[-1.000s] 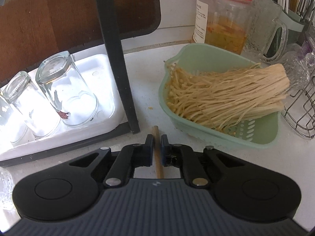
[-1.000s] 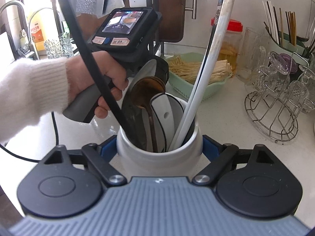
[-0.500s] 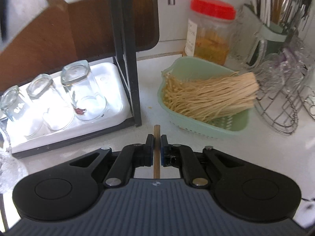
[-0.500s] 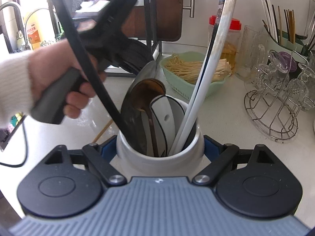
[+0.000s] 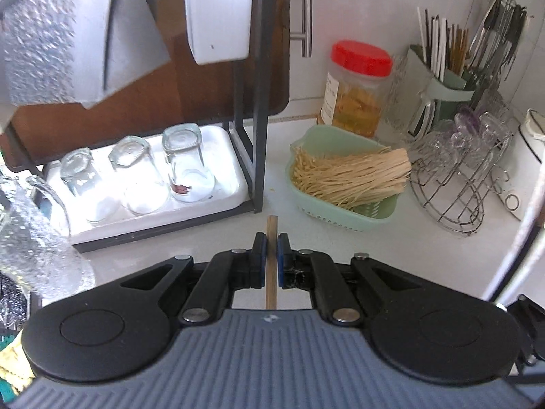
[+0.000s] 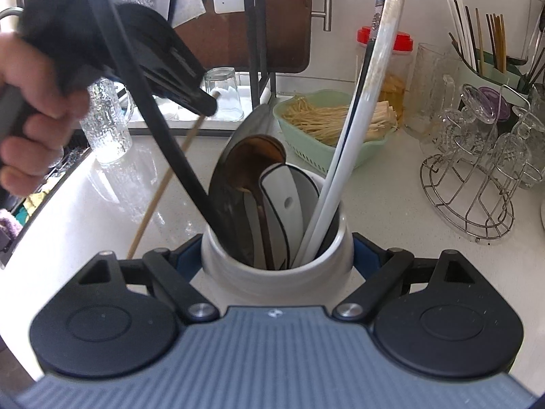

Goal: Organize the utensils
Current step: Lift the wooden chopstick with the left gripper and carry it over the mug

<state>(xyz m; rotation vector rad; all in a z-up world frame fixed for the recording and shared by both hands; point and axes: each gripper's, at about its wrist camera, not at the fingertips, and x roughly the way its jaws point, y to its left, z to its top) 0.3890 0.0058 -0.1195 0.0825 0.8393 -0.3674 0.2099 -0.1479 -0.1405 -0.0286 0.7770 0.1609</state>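
My left gripper [image 5: 271,250] is shut on a thin wooden stick [image 5: 272,226], whose tip pokes out just past the pads. In the right wrist view a hand holds that left gripper [image 6: 208,103] up at the left, and the wooden stick [image 6: 160,194] hangs slanting down toward the counter. My right gripper [image 6: 276,259] clasps a white ceramic utensil holder [image 6: 272,284], with a blue pad against each side. A dark ladle [image 6: 231,177], a brown spoon [image 6: 259,156], a white spatula [image 6: 289,197] and a long white handle [image 6: 357,119] stand in it.
A green colander of enoki mushrooms [image 5: 344,184] sits on the white counter. A black rack holds upturned glasses [image 5: 185,163] on a white tray. A red-lidded jar [image 5: 357,92], a chopstick caddy [image 5: 446,85] and a wire cup stand [image 5: 466,187] line the back right.
The left gripper has risen and pulled back with the stick, which now hangs over the counter beside the holder. The right gripper and the holder have not moved.
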